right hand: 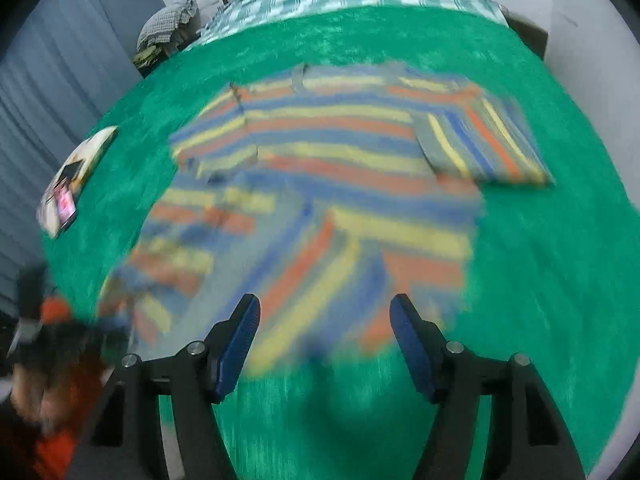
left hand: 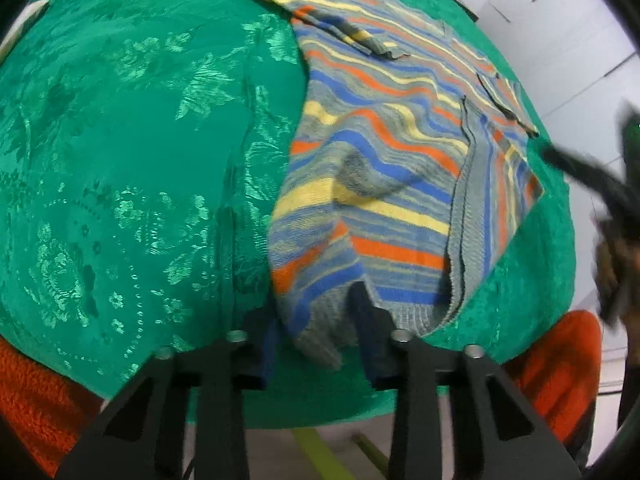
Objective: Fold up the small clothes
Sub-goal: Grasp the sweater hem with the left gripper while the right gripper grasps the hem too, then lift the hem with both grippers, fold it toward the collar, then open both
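- The striped sweater (left hand: 384,152) lies spread on the green cover (left hand: 140,160) of the bed, one sleeve folded over its body.
- The left tongs (left hand: 316,344) are closed on the ribbed cuff of the near sleeve, at the near edge of the bed.
- The right tongs (right hand: 324,340) are wide open and hold nothing; they hang above the near part of the sweater (right hand: 328,184), which is blurred.
- A phone (right hand: 66,204) lies on a book (right hand: 86,160) near the bed's left edge.

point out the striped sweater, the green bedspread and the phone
striped knitted sweater (left hand: 384,140), left wrist view, middle of its body
shiny green patterned bedspread (left hand: 140,160), left wrist view, bare area left of the sweater
phone with lit pink screen (right hand: 66,204), right wrist view, its screen
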The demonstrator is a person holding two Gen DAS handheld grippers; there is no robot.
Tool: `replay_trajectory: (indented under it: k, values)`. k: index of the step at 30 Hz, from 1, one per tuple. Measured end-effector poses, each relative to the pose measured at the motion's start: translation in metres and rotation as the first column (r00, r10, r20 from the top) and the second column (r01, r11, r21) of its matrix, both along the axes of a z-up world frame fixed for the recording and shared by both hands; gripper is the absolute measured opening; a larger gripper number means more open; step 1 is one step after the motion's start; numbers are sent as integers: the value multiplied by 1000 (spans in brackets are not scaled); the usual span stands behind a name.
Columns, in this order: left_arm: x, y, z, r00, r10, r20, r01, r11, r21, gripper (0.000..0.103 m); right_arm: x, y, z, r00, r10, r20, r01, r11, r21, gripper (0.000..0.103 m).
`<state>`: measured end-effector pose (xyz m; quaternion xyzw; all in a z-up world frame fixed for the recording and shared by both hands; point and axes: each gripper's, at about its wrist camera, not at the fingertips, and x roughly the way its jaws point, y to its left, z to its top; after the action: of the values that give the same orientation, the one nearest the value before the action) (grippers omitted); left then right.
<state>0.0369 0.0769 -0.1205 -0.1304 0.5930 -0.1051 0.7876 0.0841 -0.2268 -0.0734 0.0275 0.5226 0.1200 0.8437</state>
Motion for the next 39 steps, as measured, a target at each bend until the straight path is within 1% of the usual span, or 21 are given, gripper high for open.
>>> replay_trajectory:
  k: [2, 4, 6, 8, 12, 14, 17, 20, 22, 24, 25, 26, 27, 28, 29, 31, 32, 33, 34, 35, 39]
  values:
    - [0, -1, 0, 1000, -7, -1, 7, 1000, -2, 10, 42, 23, -15, 1000, 16, 16, -15, 998, -65, 67]
    - [-2, 0, 1, 1000, -12, -3, 12, 1000, -8, 8, 70, 40, -33, 998, 64, -13, -65, 995, -81, 63]
    - [-1, 1, 3, 1000, -14, -4, 14, 1000, -12, 4, 82, 48, -49, 985, 133, -113, -135, 991, -9, 5]
    - [-3, 6, 5, 1000, -13, -12, 13, 1000, -29, 4, 71, 50, -37, 983, 164, -81, -167, 986, -29, 5]
    - [-10, 19, 15, 999, -31, -23, 29, 996, -79, 4, -8, 18, 26, 965, 262, 5, -261, 962, 77, 5]
    - [-16, 27, 19, 998, -51, -23, 49, 994, -100, 4, -58, -1, 51, 948, 318, 23, -319, 946, 59, 5]
    - [-21, 32, 17, 997, -65, -45, 59, 989, -133, 4, -115, -29, 62, 945, 327, -26, -327, 945, -3, 5]
    - [-23, 27, 10, 994, -90, -57, 85, 992, -96, 4, -144, -64, 41, 965, 238, -115, -247, 966, -77, 7]
    - [-23, 23, 8, 994, -90, -58, 85, 994, -75, 4, -150, -85, 21, 978, 123, -168, -138, 987, -79, 17]
    - [-24, 25, 9, 996, -75, -57, 69, 992, -103, 5, -150, -108, 9, 980, -8, -197, 7, 1000, -2, 41]
    - [-25, 28, 10, 997, -63, -53, 56, 991, -124, 9, -145, -113, 5, 978, -52, -202, 64, 997, 53, 49]
    - [-25, 29, 10, 997, -57, -52, 49, 989, -136, 22, -146, -118, 2, 973, -99, -210, 126, 985, 118, 60]
    - [-25, 30, 9, 998, -47, -48, 40, 988, -147, 29, -145, -122, -3, 964, -139, -229, 182, 967, 180, 63]
    - [-25, 30, 9, 998, -39, -42, 32, 988, -150, 43, -143, -120, -12, 951, -164, -261, 225, 948, 225, 63]
    - [-23, 30, 7, 999, -31, -39, 25, 988, -149, 50, -142, -118, -20, 940, -179, -290, 253, 936, 246, 63]
    - [-15, 25, -1, 998, -17, -61, 8, 988, -152, 49, -134, -107, -44, 915, -193, -353, 291, 924, 249, 63]
    - [-11, 22, -4, 997, -17, -75, 5, 988, -155, 40, -132, -104, -56, 903, -193, -384, 301, 922, 244, 63]
    - [-9, 18, -7, 996, -31, -86, 16, 987, -159, 21, -128, -99, -66, 890, -186, -415, 313, 914, 260, 53]
    - [-7, 13, -8, 993, -63, -99, 46, 985, -164, 3, -125, -93, -70, 890, -152, -430, 302, 903, 307, 33]
    - [-9, 13, -5, 992, -74, -103, 56, 985, -163, 2, -124, -89, -72, 895, -120, -431, 283, 898, 337, 7]
    - [-23, 29, 15, 987, -114, -112, 89, 974, -208, 2, -133, -89, -28, 921, -99, -376, 221, 929, 296, 4]
